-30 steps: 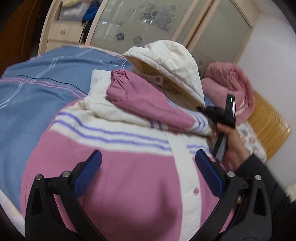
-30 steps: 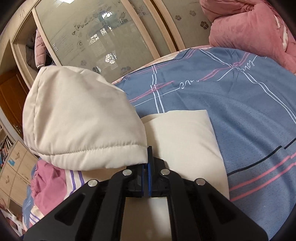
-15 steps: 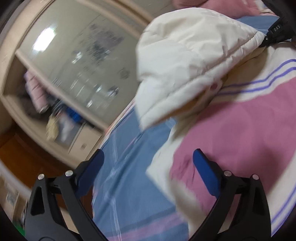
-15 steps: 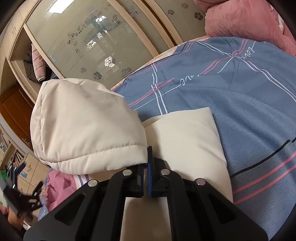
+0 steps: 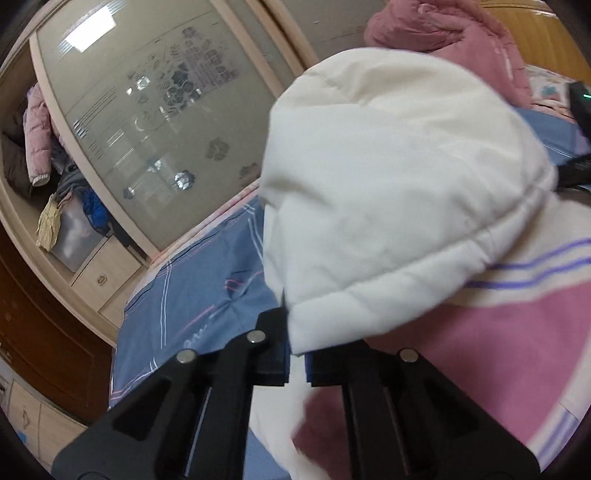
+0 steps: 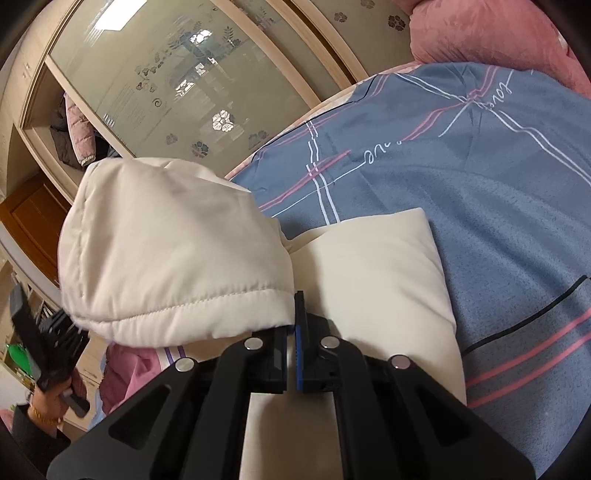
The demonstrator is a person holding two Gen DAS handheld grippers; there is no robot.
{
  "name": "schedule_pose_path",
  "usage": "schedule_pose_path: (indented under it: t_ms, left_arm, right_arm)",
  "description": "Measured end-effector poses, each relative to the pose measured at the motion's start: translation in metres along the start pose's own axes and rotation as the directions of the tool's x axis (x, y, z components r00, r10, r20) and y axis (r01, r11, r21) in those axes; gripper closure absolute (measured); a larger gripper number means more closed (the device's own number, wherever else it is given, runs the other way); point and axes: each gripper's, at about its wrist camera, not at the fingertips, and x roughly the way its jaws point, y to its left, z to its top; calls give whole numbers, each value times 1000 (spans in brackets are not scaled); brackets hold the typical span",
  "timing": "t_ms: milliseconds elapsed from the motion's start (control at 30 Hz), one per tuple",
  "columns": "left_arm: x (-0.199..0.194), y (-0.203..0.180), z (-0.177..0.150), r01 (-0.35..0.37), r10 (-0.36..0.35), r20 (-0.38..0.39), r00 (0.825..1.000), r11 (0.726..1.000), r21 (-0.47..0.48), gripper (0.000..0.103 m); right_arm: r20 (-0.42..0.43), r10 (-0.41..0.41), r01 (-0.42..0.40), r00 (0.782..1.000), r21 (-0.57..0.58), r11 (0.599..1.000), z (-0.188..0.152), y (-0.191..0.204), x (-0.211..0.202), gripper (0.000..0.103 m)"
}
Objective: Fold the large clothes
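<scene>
A pink and cream padded jacket (image 5: pixel 498 350) with purple stripes lies on the bed. Its cream hood (image 5: pixel 388 192) stands up, puffed. My left gripper (image 5: pixel 295 354) is shut on the hood's near rim corner. In the right wrist view the hood (image 6: pixel 173 251) is at the left and a cream jacket panel (image 6: pixel 373 280) lies flat ahead. My right gripper (image 6: pixel 291 332) is shut on the hood's rim edge at the opposite corner. The left gripper (image 6: pixel 48 354) and the hand holding it show at the far left of that view.
The blue plaid bedsheet (image 6: pixel 461 173) covers the bed. A pink quilt (image 6: pixel 491 33) is bundled at the head of the bed. A wardrobe with frosted sliding doors (image 5: pixel 155 110) and open shelves of clothes stands beyond the bed edge.
My left gripper was open over the jacket's pink front, swung to the hood's side and closed on the hood rim. The right gripper stayed shut on the hood.
</scene>
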Motion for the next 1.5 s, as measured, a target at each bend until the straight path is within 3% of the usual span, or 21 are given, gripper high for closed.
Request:
schedule_pose_path:
  t_ms: [200,367,467,567,633,700,733,800,867,967,1033,1100,1133,1167,1200,1300,1333,1367,1467,1500]
  left_arm:
    - [-66,-39,-36,118,-118,-15,993,993,10,97]
    - [-66,-63,-77,184,-192,-62,979,976,-113,94]
    - [-52,-69,-95,183,-199,-68,978,964,-193,94]
    - [-42,-61,-104,182,-204,-62,977,949,-257,91]
    - [-44,-57,-101,177,-198,-55,979,950,-257,90]
    - [-45,-56,-102,163,-180,-45,983,953,-257,67]
    - [-46,-54,-103,187,-196,-11,980,948,-258,62]
    - [-57,-51,-103,270,-268,45,962,921,-283,24]
    - [-76,-51,-101,322,-306,102,947,898,-301,5]
    - [-102,-57,-94,404,-358,196,913,861,-310,4]
    - [-108,-51,-90,474,-394,268,879,776,-415,3]
    - [-102,-43,-89,519,-413,315,855,660,-543,3]
    - [-93,-39,-89,553,-439,347,829,547,-629,3]
    - [-88,-39,-88,572,-461,364,810,478,-667,3]
    - [-77,-41,-87,587,-492,379,784,388,-710,4]
    - [-65,-52,-85,594,-533,402,744,254,-763,12]
    - [-61,-55,-85,604,-542,427,724,198,-772,12]
    - [-58,-58,-84,608,-543,442,714,167,-776,12]
    - [-39,-56,-81,592,-483,490,726,77,-802,12]
    - [-27,-52,-86,584,-445,520,729,8,-812,12]
  right_arm:
    - [-7,21,-21,1000,29,999,1,-5,-6,101]
    - [-12,17,-17,1000,10,1000,-4,-1,-12,101]
    - [-16,13,-13,1000,-33,999,-8,5,-15,98]
    - [-29,26,-27,999,-22,999,-13,8,-28,74]
    - [-42,46,-46,998,3,999,-18,10,-45,45]
    - [-22,116,-115,993,27,993,-22,12,-59,37]
    - [-16,155,-154,988,48,987,-23,11,-63,36]
    - [-22,284,-279,958,137,950,-30,8,-63,36]
    - [-15,393,-381,919,209,901,-33,7,-58,36]
    - [12,460,-446,888,269,854,-37,7,-54,36]
    - [16,471,-454,882,293,841,-38,8,-48,36]
    - [25,493,-473,870,326,818,-38,8,-40,36]
    - [34,500,-480,865,343,807,-38,8,-38,36]
    - [44,505,-487,862,349,801,-36,7,-37,36]
    - [52,505,-489,862,352,798,-34,7,-36,36]
    - [49,502,-485,863,354,799,-32,9,-28,40]
    - [45,509,-489,860,358,795,-32,9,-23,42]
    - [46,510,-491,859,357,795,-32,10,-22,44]
    - [68,510,-500,858,346,794,-30,11,-16,55]
    - [73,520,-510,851,348,786,-30,12,-16,61]
